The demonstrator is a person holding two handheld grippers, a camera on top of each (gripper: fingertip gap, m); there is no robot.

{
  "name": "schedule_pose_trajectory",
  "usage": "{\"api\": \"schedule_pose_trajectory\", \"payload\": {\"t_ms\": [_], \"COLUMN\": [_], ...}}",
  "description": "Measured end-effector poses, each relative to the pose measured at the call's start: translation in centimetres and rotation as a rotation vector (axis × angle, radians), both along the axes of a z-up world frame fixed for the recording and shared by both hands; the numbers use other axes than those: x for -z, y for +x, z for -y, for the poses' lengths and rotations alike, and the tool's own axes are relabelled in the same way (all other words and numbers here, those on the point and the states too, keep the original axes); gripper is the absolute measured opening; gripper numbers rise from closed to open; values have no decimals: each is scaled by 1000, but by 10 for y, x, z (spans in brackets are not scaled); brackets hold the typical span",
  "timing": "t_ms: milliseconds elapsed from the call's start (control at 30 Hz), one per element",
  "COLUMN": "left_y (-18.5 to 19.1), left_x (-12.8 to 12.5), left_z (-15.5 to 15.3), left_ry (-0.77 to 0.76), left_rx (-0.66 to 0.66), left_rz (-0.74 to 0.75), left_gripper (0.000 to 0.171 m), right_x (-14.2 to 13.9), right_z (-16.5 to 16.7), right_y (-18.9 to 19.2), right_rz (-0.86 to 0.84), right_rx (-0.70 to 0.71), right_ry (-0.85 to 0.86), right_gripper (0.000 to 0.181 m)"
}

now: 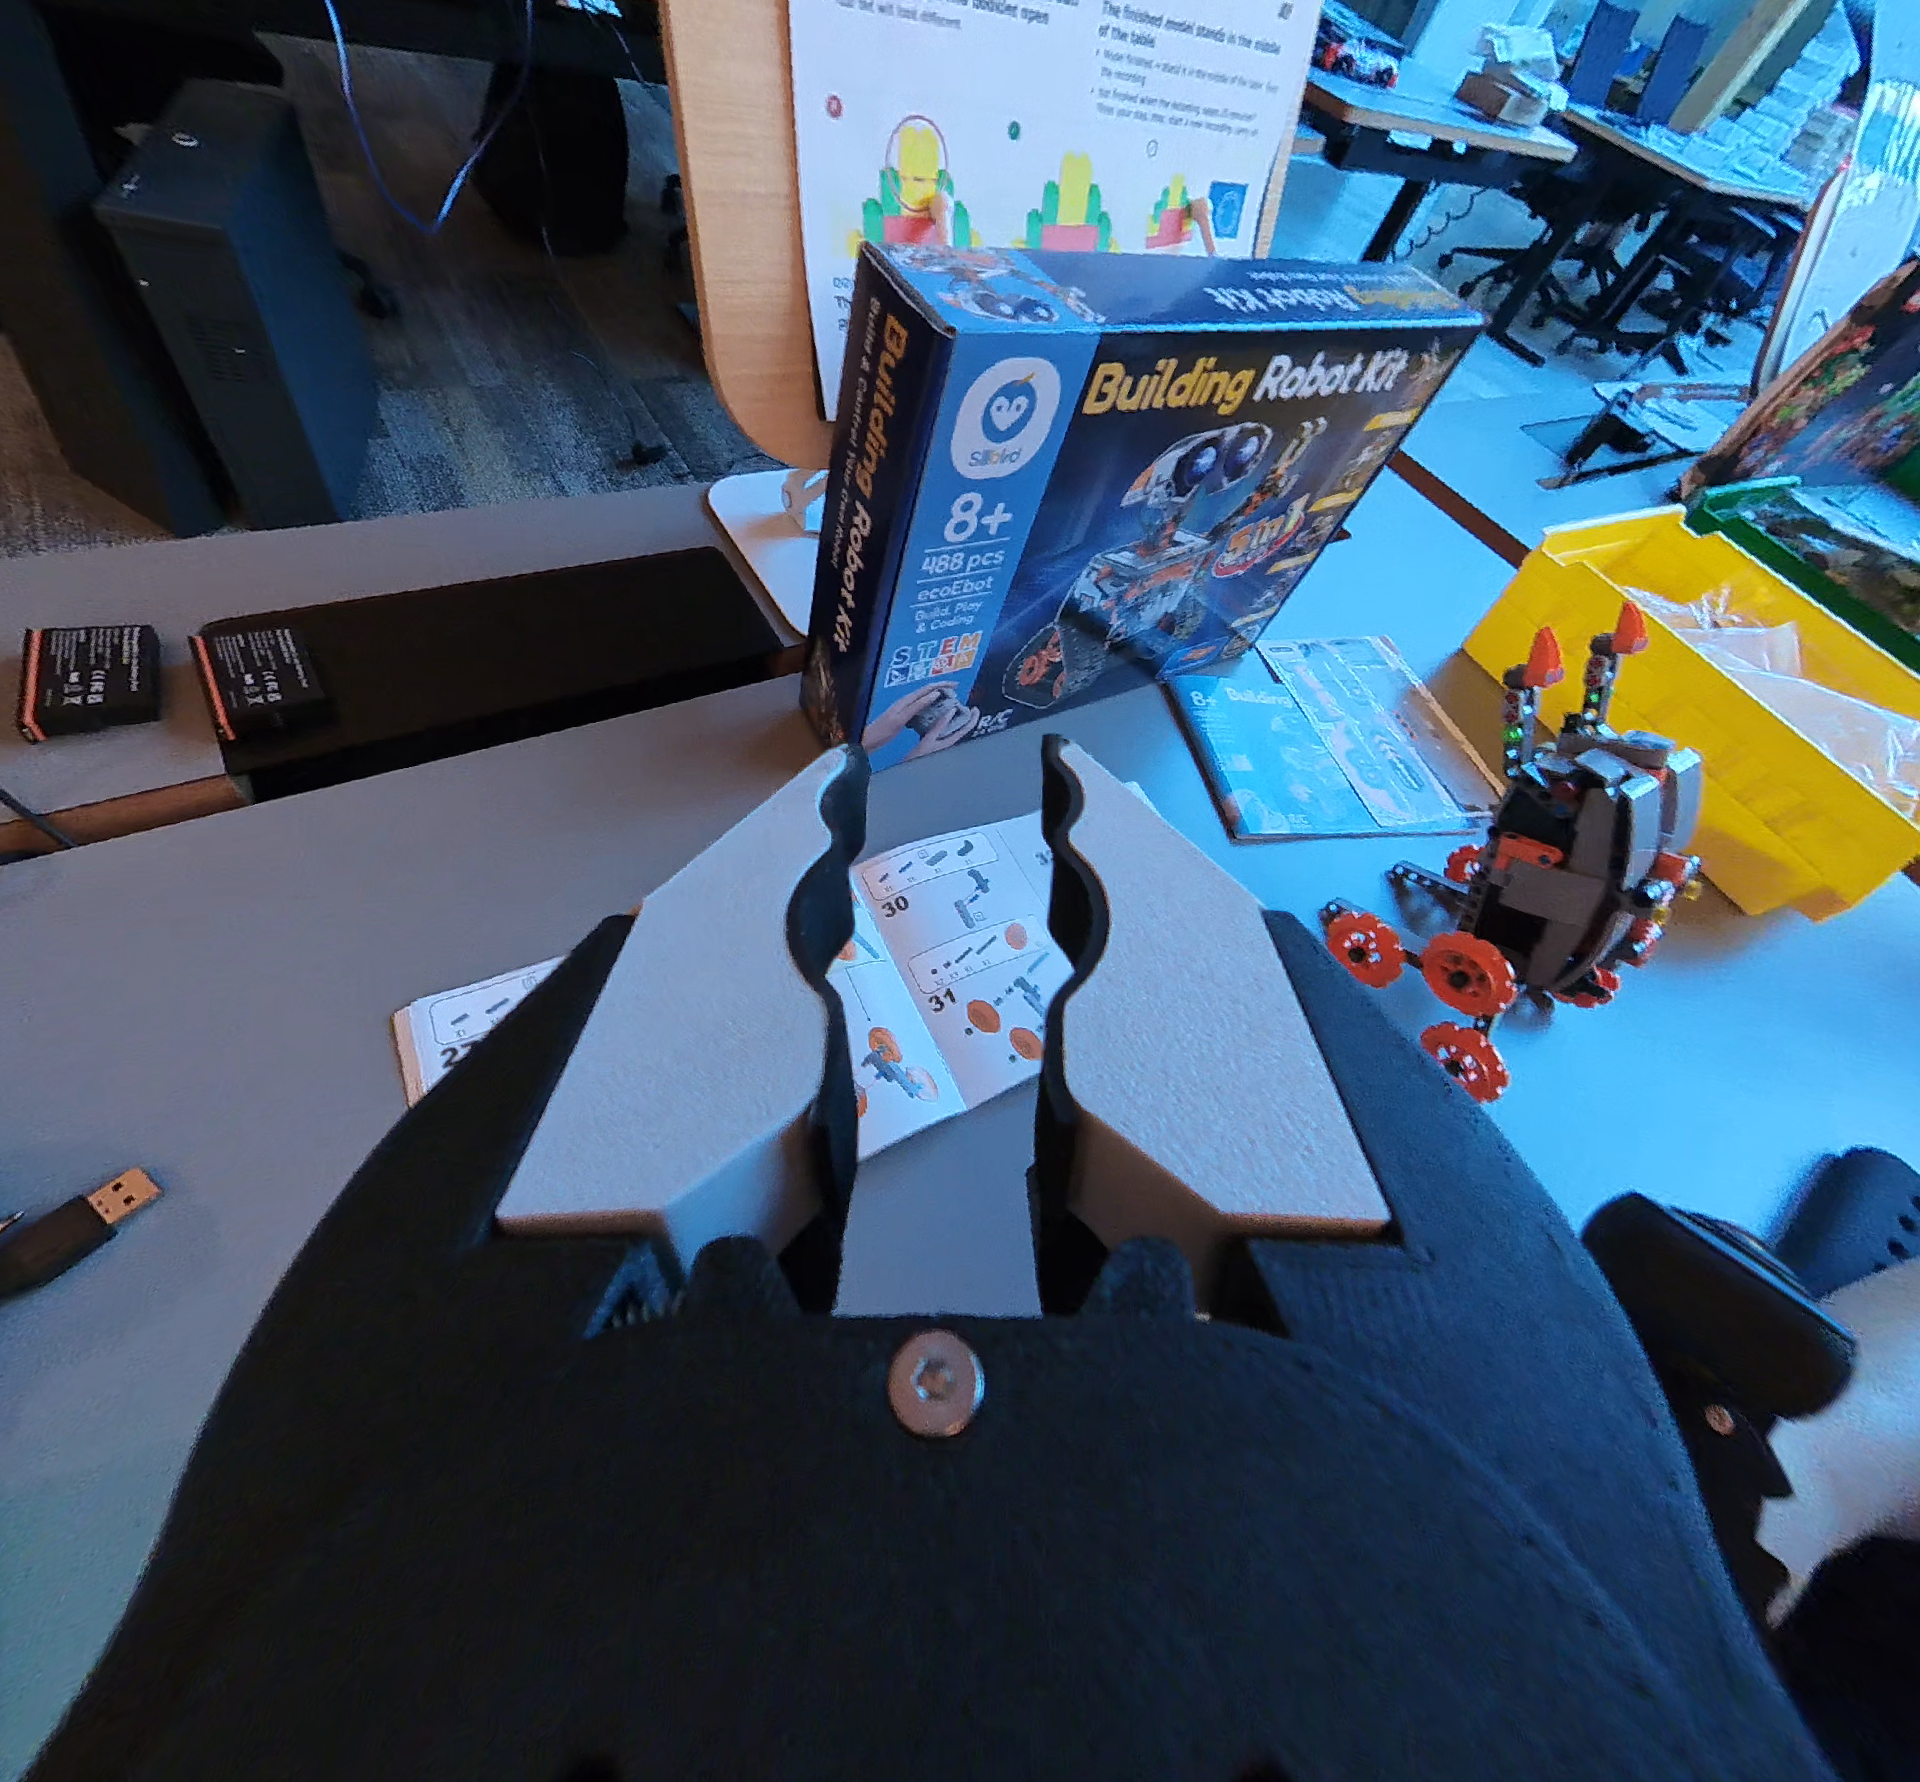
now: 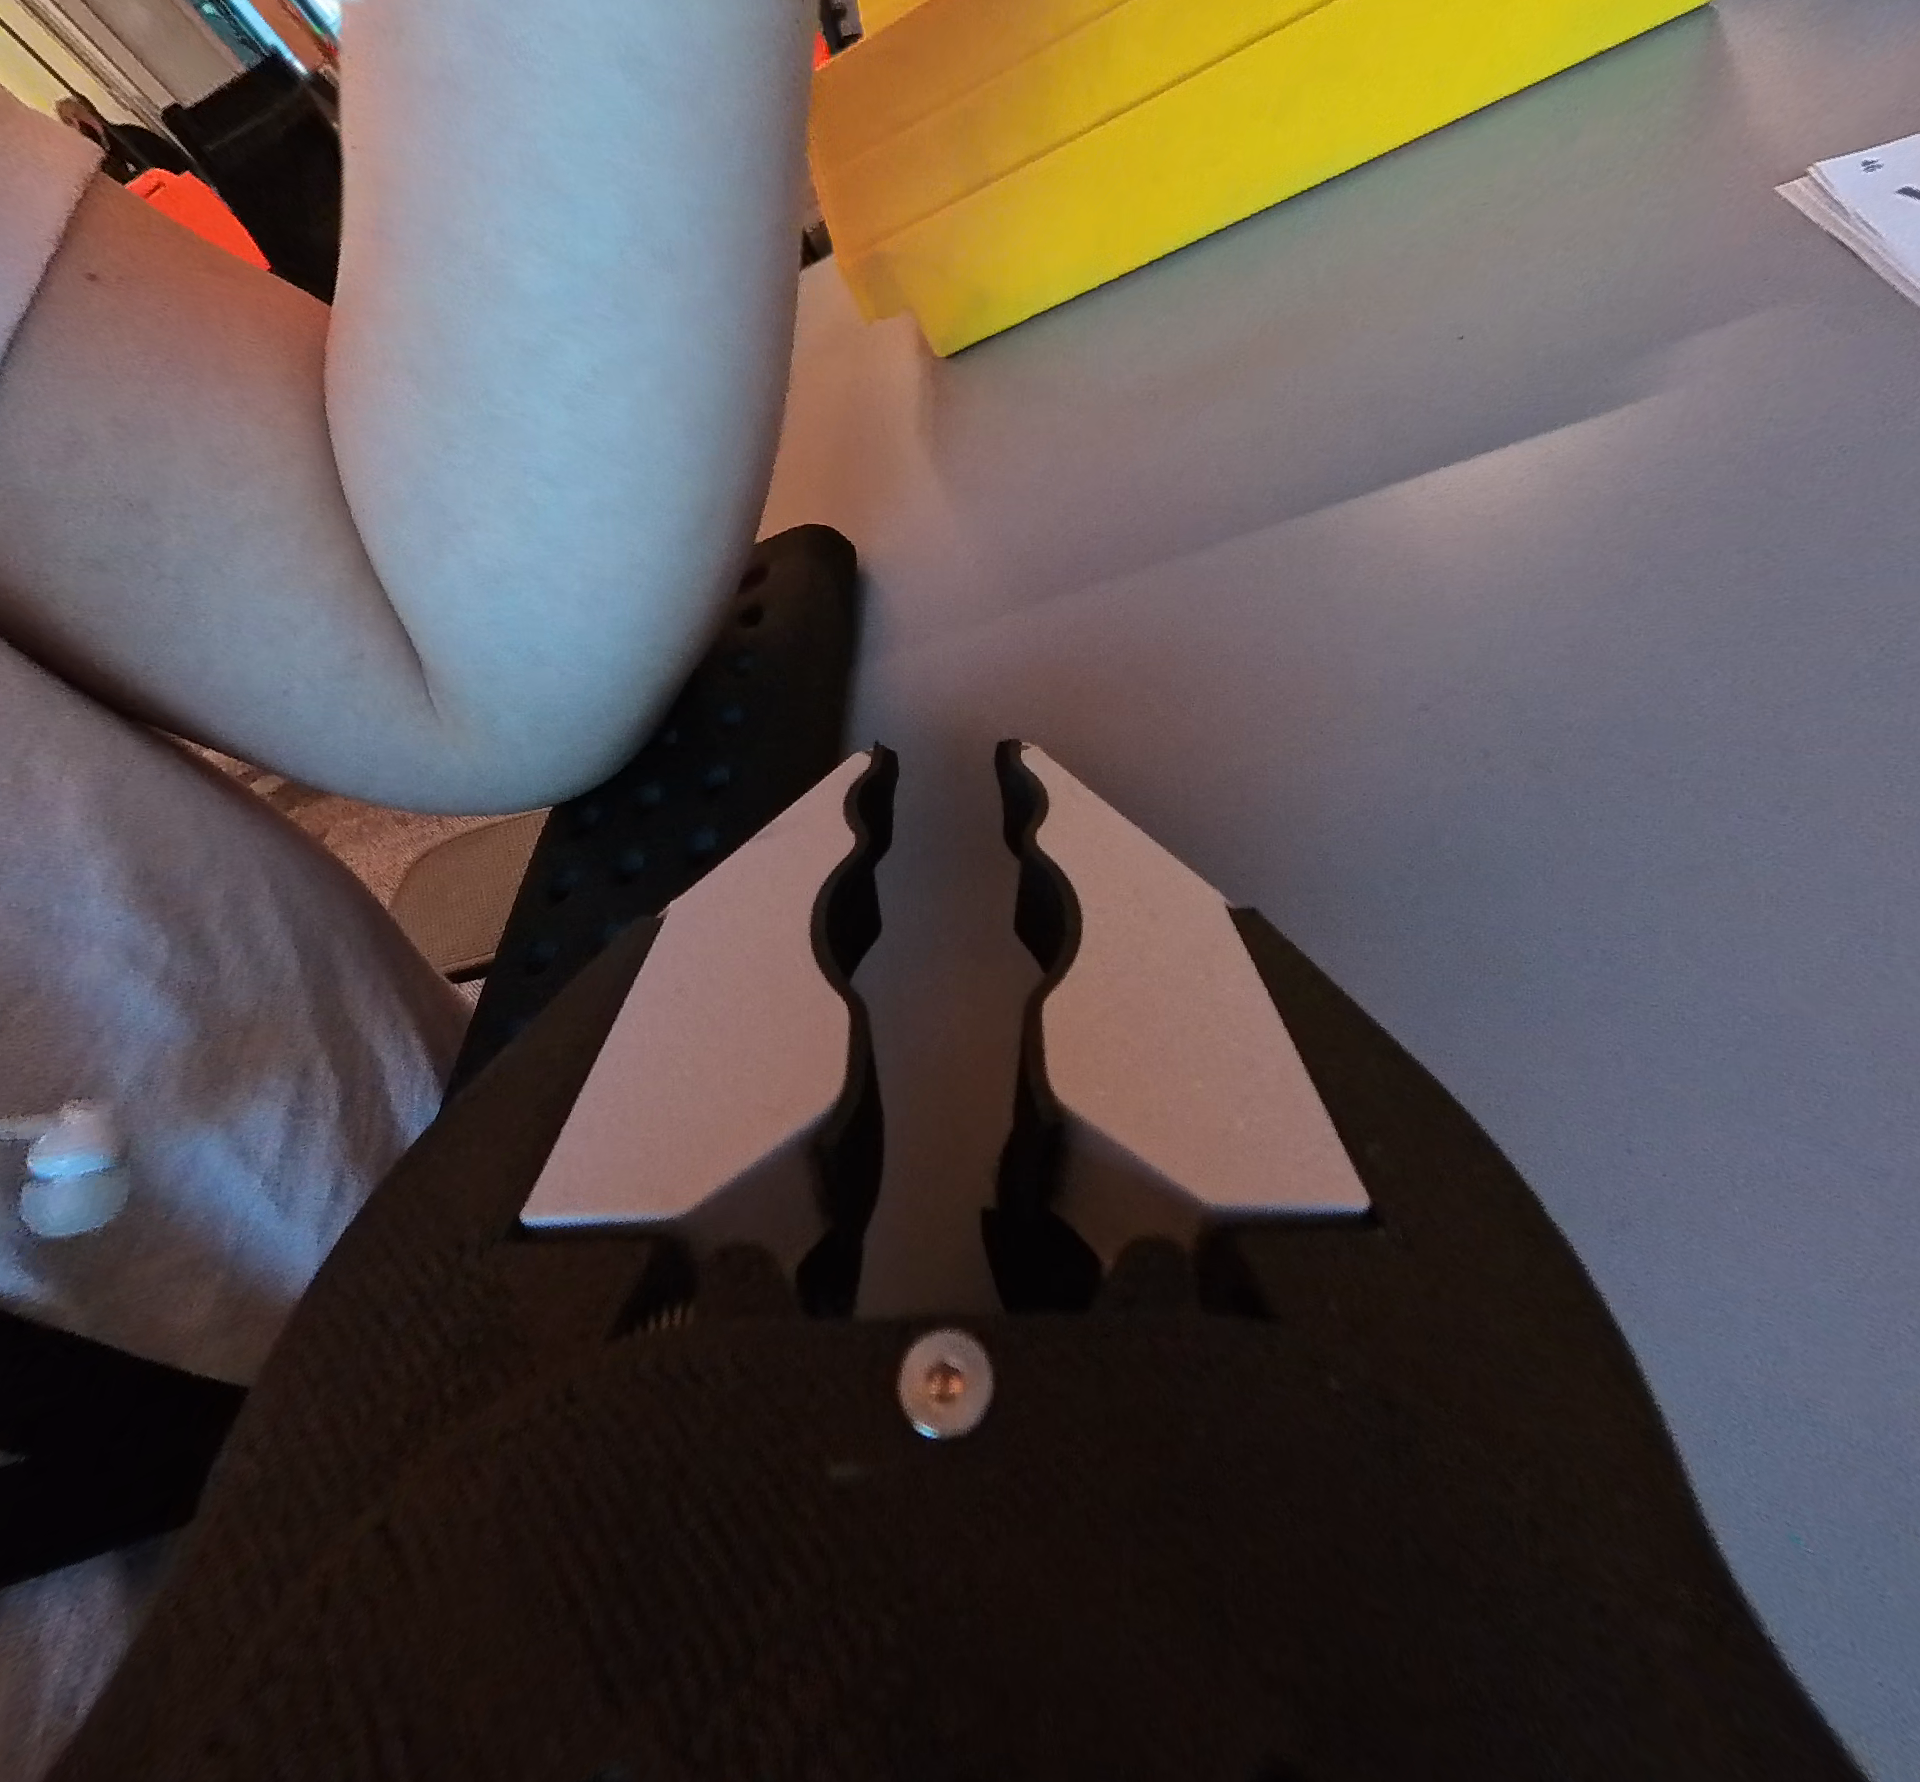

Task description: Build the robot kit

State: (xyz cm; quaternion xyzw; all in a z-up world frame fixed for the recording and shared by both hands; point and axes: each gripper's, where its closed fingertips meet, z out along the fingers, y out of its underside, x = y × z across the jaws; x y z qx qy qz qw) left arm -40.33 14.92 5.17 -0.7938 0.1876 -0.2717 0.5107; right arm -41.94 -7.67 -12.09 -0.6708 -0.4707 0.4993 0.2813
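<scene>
My left gripper [image 1: 954,764] is open and empty, held above an open instruction booklet [image 1: 940,953] on the grey table [image 1: 312,953]. Beyond it stands a blue robot kit box [image 1: 1101,496]. A grey, black and orange brick robot model [image 1: 1558,880] with orange wheels stands to the right, beside a yellow bin [image 1: 1704,693]. My right gripper [image 2: 943,762] is open and empty above bare grey table [image 2: 1455,797]. A person's bare arm [image 2: 499,361] rests close on its left. The yellow bin [image 2: 1247,91] sits farther ahead.
A second blue booklet [image 1: 1330,745] lies by the box. Two black batteries [image 1: 88,678] and a USB stick [image 1: 73,1223] lie at the left. A printed sheet on a wooden board [image 1: 1039,70] stands behind the box. White papers [image 2: 1870,205] lie at the right edge. One gripper's finger ends stand about 30 cm off the other's.
</scene>
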Motion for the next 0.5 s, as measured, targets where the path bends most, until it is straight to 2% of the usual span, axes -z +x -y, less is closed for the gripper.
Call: {"api": "schedule_pose_trajectory", "payload": {"t_ms": [500], "left_y": [7], "left_x": [-4], "left_z": [11], "left_ry": [6], "left_rx": [31], "left_rz": [-47], "left_gripper": [31], "right_x": [1], "right_z": [1], "right_y": [0], "right_rz": [11], "right_rx": [-6], "right_ry": [16], "right_gripper": [19]}}
